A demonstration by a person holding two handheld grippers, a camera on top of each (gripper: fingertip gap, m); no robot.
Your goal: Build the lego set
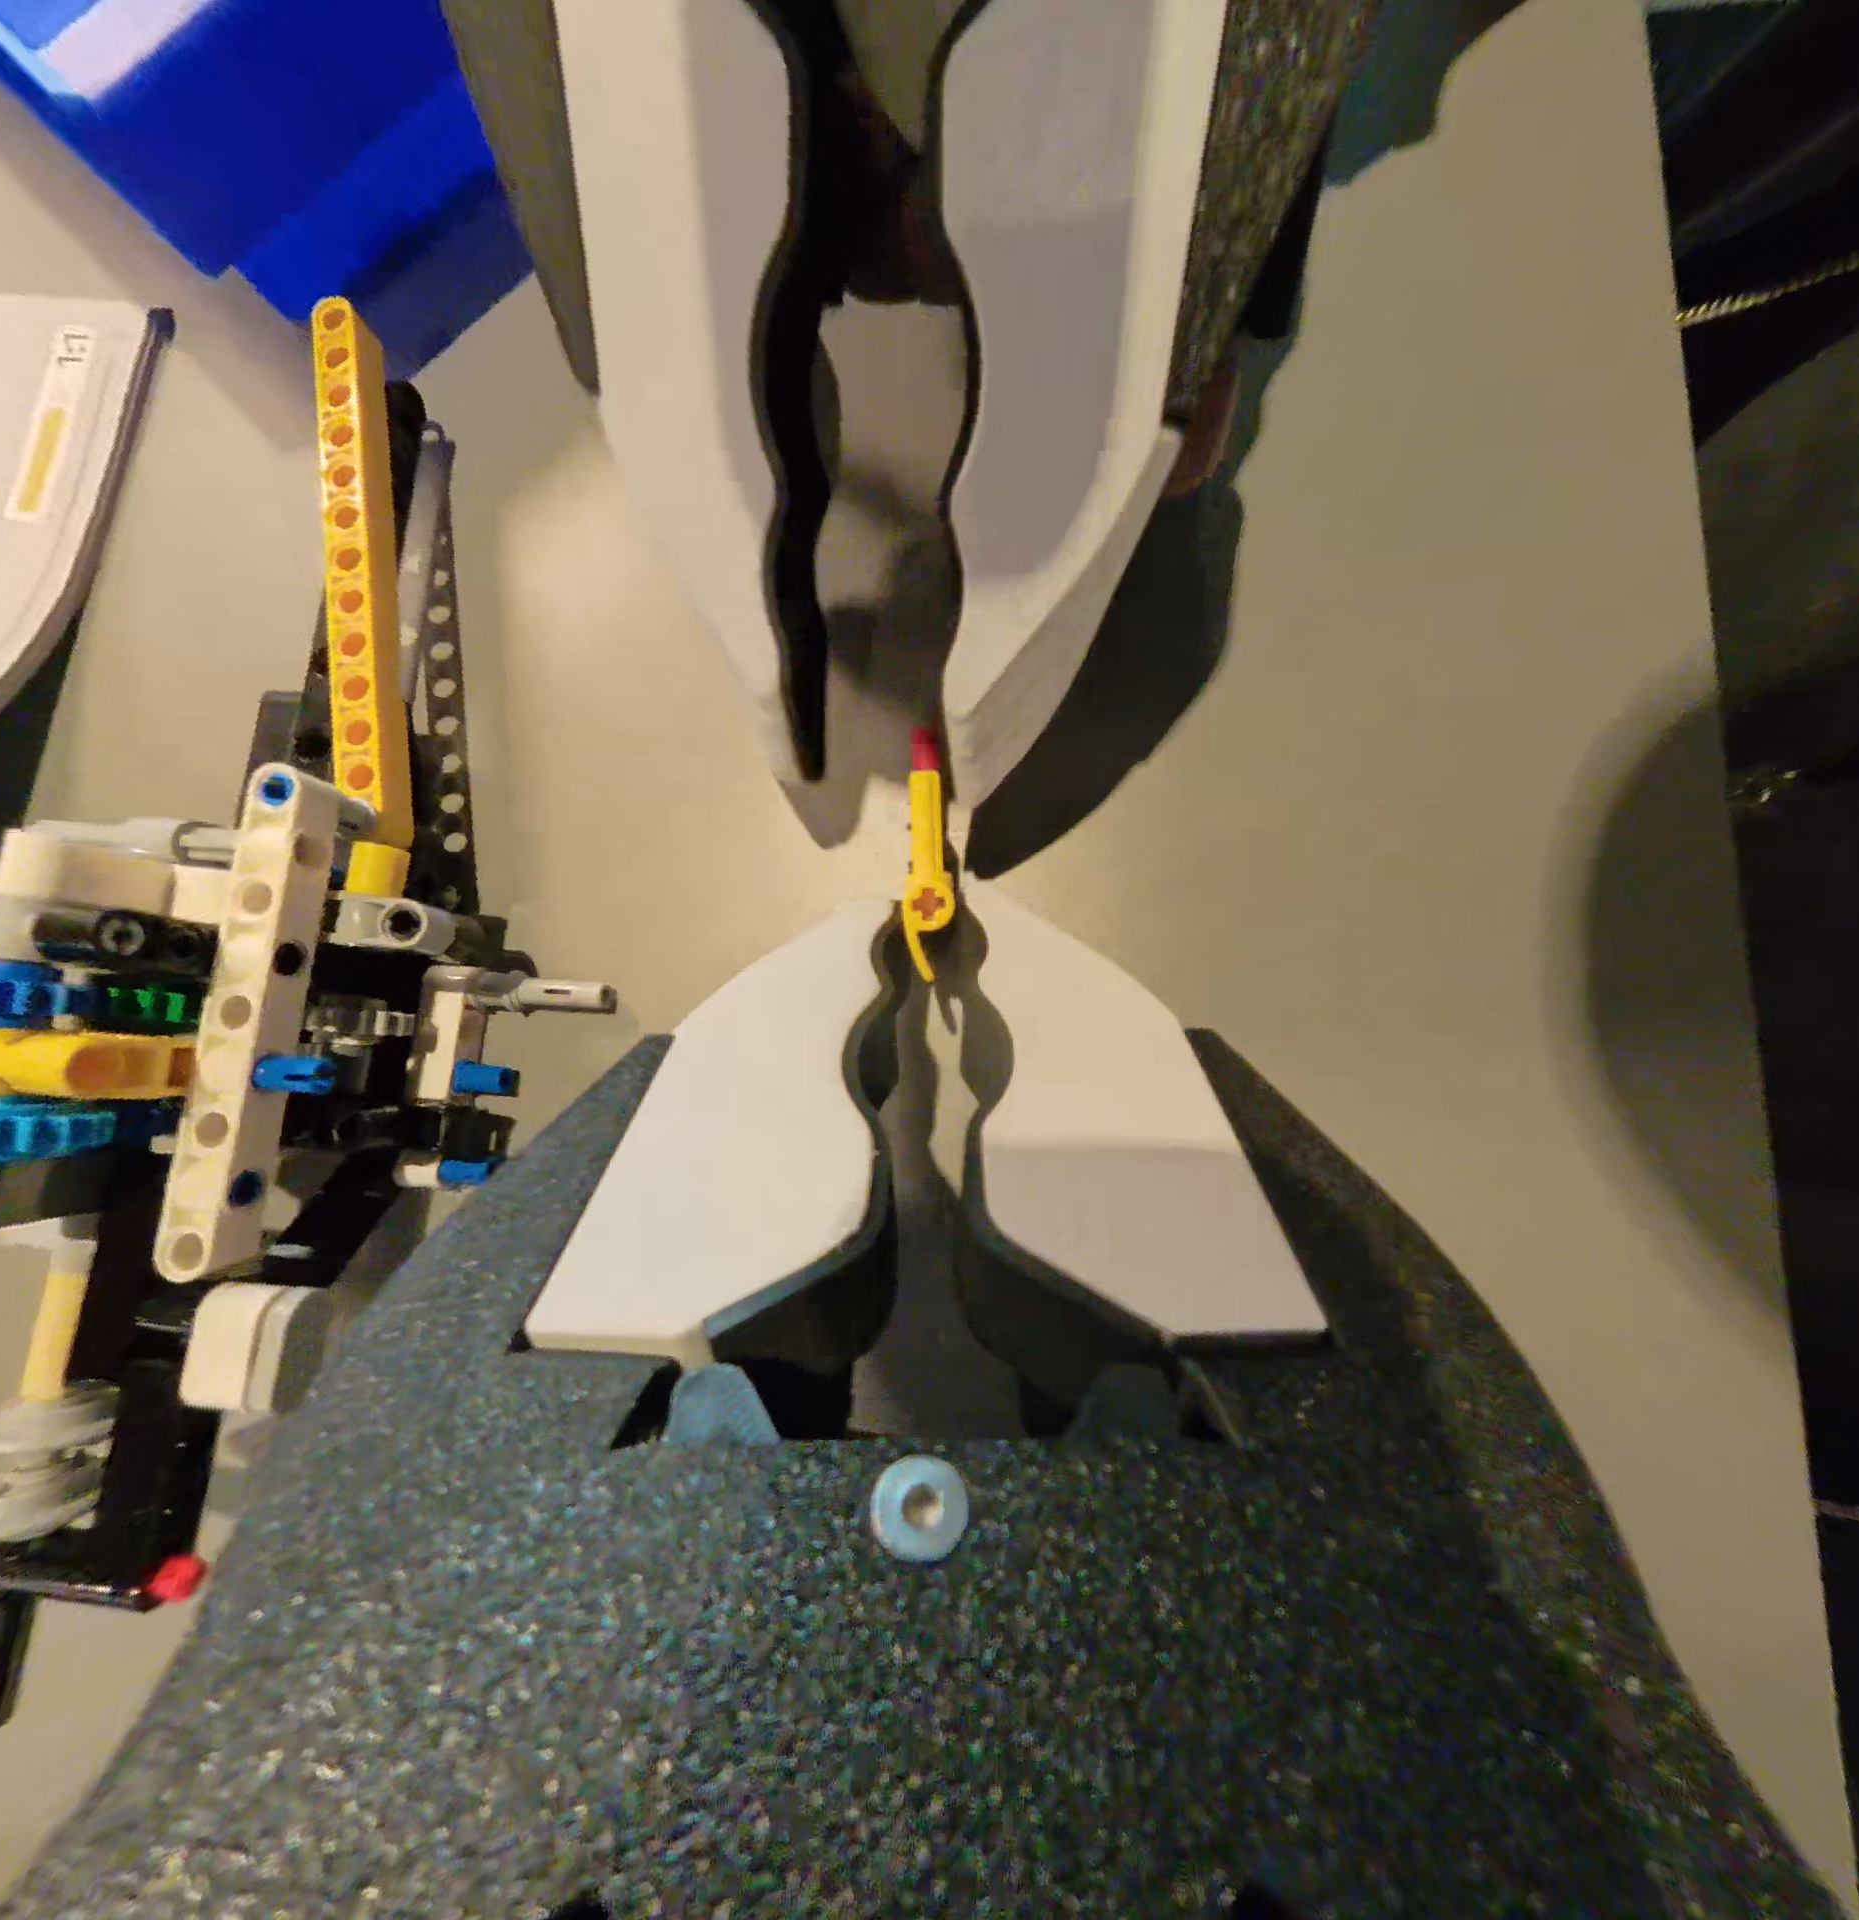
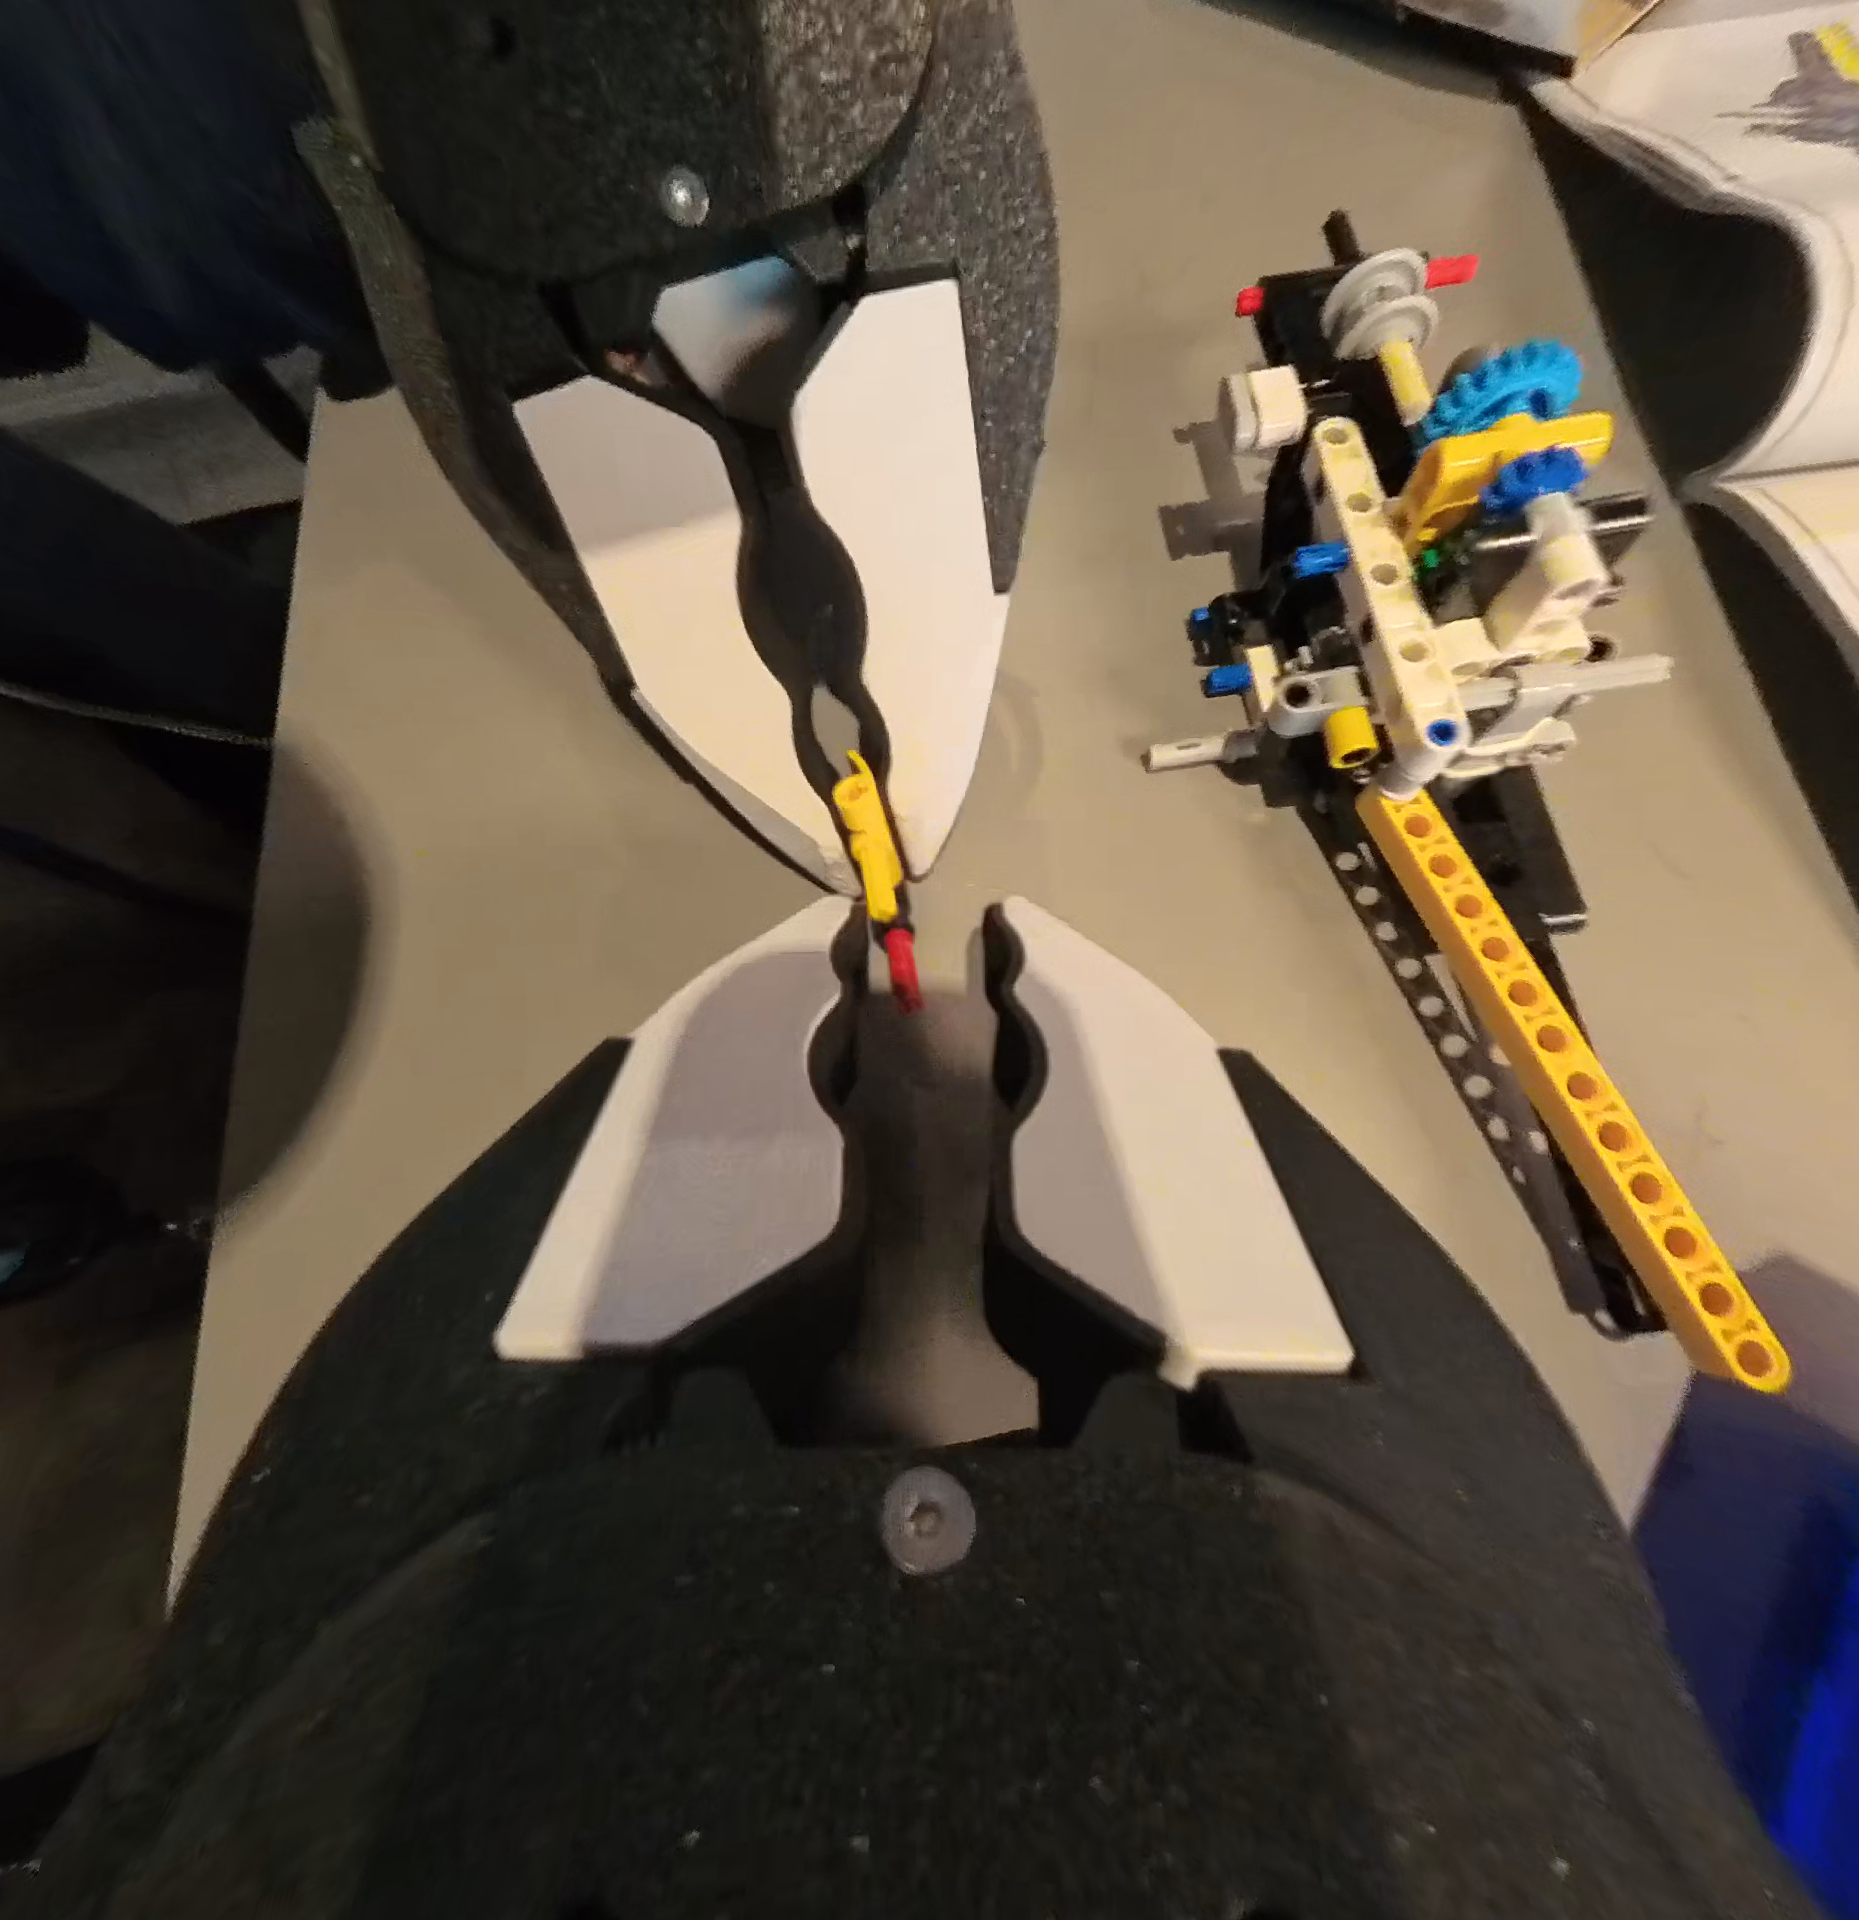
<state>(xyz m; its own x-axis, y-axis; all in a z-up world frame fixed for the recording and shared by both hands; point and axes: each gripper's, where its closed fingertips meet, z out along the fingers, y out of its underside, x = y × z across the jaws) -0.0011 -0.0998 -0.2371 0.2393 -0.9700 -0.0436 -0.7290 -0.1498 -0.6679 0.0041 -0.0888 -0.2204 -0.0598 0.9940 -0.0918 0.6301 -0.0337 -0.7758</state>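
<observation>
— Where's the small yellow plastic connector (image 2: 867,837) with the red axle (image 2: 903,966)?
— Clenched in the left gripper (image 1: 927,925), above the grey surface (image 2: 592,935).
— The right gripper (image 2: 917,920)?
— Released, tips flanking the axle.

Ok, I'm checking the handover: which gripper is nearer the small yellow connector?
Left. The left gripper is shut on the yellow connector; the right gripper faces it, open, its fingers either side of the red pin sticking out of it.

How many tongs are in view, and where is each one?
2. The left tongs are shut on a small yellow connector. The right tongs face them, open around the red axle sticking out of it. None seems hidden.
</observation>
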